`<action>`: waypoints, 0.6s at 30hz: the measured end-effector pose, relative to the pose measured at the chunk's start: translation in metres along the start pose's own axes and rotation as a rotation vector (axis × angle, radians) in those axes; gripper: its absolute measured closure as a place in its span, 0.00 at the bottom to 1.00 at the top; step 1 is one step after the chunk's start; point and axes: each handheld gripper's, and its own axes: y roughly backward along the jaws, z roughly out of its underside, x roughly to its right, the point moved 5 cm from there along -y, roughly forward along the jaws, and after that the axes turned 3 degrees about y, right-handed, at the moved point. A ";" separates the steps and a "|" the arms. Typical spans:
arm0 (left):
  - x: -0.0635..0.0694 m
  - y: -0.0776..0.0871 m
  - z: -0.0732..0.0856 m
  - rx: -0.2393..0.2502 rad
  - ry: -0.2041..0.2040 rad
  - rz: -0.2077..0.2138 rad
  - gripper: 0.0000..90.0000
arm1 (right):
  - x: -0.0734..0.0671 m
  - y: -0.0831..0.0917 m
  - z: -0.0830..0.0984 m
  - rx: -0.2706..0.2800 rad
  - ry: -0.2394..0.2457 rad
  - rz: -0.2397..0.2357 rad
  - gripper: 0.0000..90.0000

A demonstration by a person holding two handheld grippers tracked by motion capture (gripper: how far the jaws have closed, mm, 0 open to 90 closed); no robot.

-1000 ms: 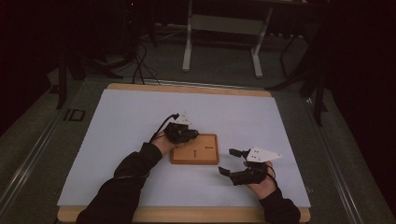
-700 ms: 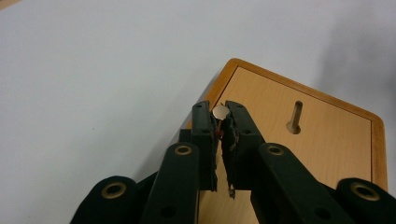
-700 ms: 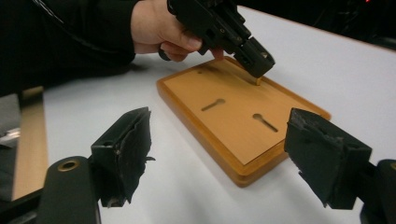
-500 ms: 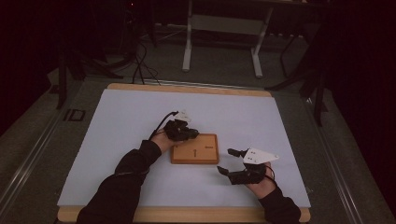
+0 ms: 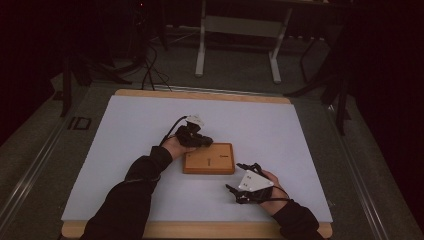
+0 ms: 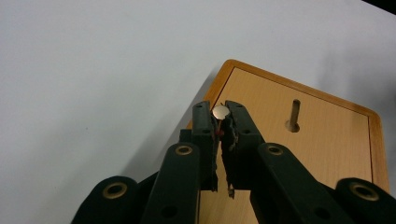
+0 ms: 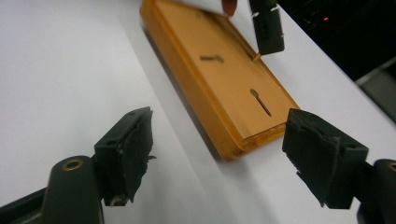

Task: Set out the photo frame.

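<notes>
We see a flat rectangular wooden board (image 5: 209, 158) with rounded corners and a raised darker rim, lying flat near the middle of the white counter (image 5: 125, 130). Its pale top carries narrow keyhole-shaped slots (image 6: 293, 116), one round-ended slot close to the near short edge in the right gripper view. Over one corner of the board, a small round silvery coin-like disc (image 6: 221, 112) stands on edge, pinched between the closed tips of the left gripper (image 6: 219, 122).
</notes>
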 end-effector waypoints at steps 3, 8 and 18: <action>0.000 0.000 0.000 -0.002 0.004 0.006 0.94 | -0.005 -0.007 0.001 -0.056 0.101 0.047 0.34; -0.002 0.000 -0.001 -0.006 0.014 0.018 0.94 | -0.010 -0.018 0.003 -0.132 0.251 0.134 0.41; -0.003 0.000 -0.002 -0.011 0.011 0.027 0.94 | -0.014 -0.039 0.017 -0.209 0.537 0.292 0.58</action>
